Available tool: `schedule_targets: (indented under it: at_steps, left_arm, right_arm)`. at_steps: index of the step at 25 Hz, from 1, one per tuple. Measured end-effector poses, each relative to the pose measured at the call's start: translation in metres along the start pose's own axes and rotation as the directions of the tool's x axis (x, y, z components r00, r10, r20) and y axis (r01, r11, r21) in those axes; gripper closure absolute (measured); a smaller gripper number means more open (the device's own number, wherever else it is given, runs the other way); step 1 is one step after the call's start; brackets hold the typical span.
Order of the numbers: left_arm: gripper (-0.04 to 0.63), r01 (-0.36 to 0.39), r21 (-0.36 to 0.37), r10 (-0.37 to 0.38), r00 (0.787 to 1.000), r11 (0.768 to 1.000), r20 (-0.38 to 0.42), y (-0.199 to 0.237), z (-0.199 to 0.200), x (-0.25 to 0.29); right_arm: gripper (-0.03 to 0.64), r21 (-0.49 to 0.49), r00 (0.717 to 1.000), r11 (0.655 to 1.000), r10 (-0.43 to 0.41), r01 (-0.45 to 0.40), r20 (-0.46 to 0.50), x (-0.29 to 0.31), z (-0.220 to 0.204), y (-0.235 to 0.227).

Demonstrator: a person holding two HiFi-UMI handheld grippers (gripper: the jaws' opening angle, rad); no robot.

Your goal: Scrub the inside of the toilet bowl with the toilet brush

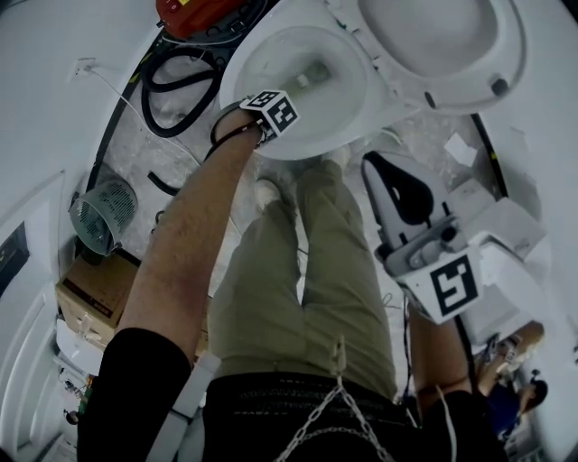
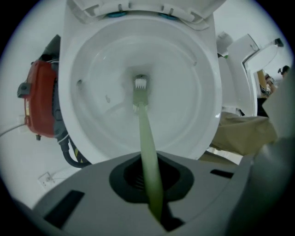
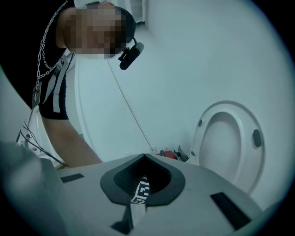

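Observation:
The white toilet bowl (image 1: 302, 77) is open, its lid (image 1: 442, 41) raised behind it. My left gripper (image 1: 271, 113) hangs over the bowl's near rim, shut on the pale green handle of the toilet brush (image 2: 146, 138). In the left gripper view the brush's small white head (image 2: 140, 83) sits low in the bowl (image 2: 184, 92), near the drain. My right gripper (image 1: 386, 173) is held apart, right of the bowl at knee height. Its jaws are shut with nothing between them. The right gripper view faces a white wall and the raised lid (image 3: 230, 140).
A red canister (image 1: 194, 13) and a black hose (image 1: 172, 86) lie left of the toilet. A small fan (image 1: 104, 212) and a cardboard box (image 1: 95, 293) stand along the left wall. White fixtures (image 1: 506, 239) are at the right. The person's khaki-trousered legs (image 1: 298, 271) stand before the bowl.

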State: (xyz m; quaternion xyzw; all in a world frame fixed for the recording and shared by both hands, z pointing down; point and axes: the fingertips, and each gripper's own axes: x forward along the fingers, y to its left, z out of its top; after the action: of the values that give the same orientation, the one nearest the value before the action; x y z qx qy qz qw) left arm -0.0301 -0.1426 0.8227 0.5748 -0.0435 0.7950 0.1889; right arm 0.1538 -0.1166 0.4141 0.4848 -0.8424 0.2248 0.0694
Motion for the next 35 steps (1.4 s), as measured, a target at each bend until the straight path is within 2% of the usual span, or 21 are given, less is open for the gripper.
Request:
schedule_targets:
  at_steps: [2, 5, 7, 9, 12, 14, 15, 17, 19, 22, 25, 27, 30, 32, 35]
  left_arm:
    - [0.595, 0.028, -0.105, -0.023, 0.998, 0.994, 0.051, 0.006, -0.006, -0.002]
    - [0.595, 0.141, -0.258, -0.092, 0.977, 0.956, 0.194, 0.002, -0.003, -0.014]
    - [0.595, 0.158, -0.274, -0.081, 0.958, 0.949, 0.274, -0.001, -0.005, -0.024]
    - [0.595, 0.147, -0.249, -0.055, 0.938, 0.957, 0.343, -0.007, -0.011, -0.036]
    - [0.595, 0.168, -0.227, -0.038, 0.873, 0.959, 0.486, -0.019, -0.022, -0.066]
    - [0.595, 0.182, -0.224, -0.016, 0.810, 0.957, 0.586, -0.027, -0.034, -0.096]
    - [0.595, 0.197, -0.222, -0.008, 0.764, 0.955, 0.645, -0.034, -0.039, -0.112]
    - [0.595, 0.223, -0.222, 0.024, 0.653, 0.949, 0.757, -0.047, -0.050, -0.146]
    - [0.595, 0.219, -0.234, 0.081, 0.543, 0.947, 0.836, -0.054, -0.067, -0.187]
    - [0.595, 0.167, -0.261, 0.175, 0.406, 0.951, 0.897, -0.058, -0.100, -0.252]
    - [0.595, 0.123, -0.295, 0.250, 0.291, 0.948, 0.924, -0.065, -0.132, -0.312]
    - [0.595, 0.106, -0.313, 0.282, 0.233, 0.944, 0.931, -0.071, -0.151, -0.348]
    - [0.594, 0.100, -0.336, 0.317, 0.172, 0.936, 0.933, -0.076, -0.179, -0.394]
    - [0.594, 0.094, -0.348, 0.337, 0.113, 0.933, 0.935, -0.076, -0.194, -0.426]
    - [0.595, 0.058, -0.352, 0.349, 0.053, 0.934, 0.935, -0.082, -0.216, -0.468]
  right_arm:
    - [0.614, 0.001, 1.000, 1.000, -0.008, 0.008, 0.000, -0.004, 0.000, 0.006]
    - [0.614, -0.005, 1.000, 1.000, -0.026, 0.026, 0.000, -0.010, -0.004, 0.017]
    - [0.614, -0.007, 0.999, 0.999, -0.040, 0.040, 0.004, -0.013, -0.006, 0.026]
    - [0.614, -0.011, 0.998, 0.998, -0.056, 0.056, 0.011, -0.017, -0.005, 0.037]
    - [0.614, -0.032, 0.995, 0.995, -0.093, 0.094, 0.018, -0.021, -0.002, 0.047]
    - [0.614, -0.036, 0.990, 0.989, -0.140, 0.140, 0.015, -0.022, -0.001, 0.051]
    - [0.614, -0.034, 0.987, 0.986, -0.163, 0.163, 0.015, -0.022, 0.000, 0.052]
    - [0.614, -0.037, 0.981, 0.981, -0.192, 0.192, 0.022, -0.025, 0.003, 0.057]
    - [0.614, -0.053, 0.979, 0.978, -0.203, 0.204, 0.025, -0.027, 0.008, 0.063]
    - [0.614, -0.078, 0.975, 0.972, -0.217, 0.220, 0.042, -0.031, 0.025, 0.075]
    - [0.614, -0.097, 0.972, 0.968, -0.226, 0.232, 0.068, -0.041, 0.046, 0.086]
    - [0.614, -0.107, 0.971, 0.966, -0.226, 0.234, 0.083, -0.048, 0.059, 0.092]
    - [0.614, -0.131, 0.971, 0.964, -0.221, 0.232, 0.092, -0.052, 0.079, 0.102]
    - [0.614, -0.151, 0.970, 0.960, -0.221, 0.235, 0.104, -0.055, 0.094, 0.109]
    - [0.614, -0.195, 0.968, 0.951, -0.219, 0.239, 0.119, -0.065, 0.113, 0.123]
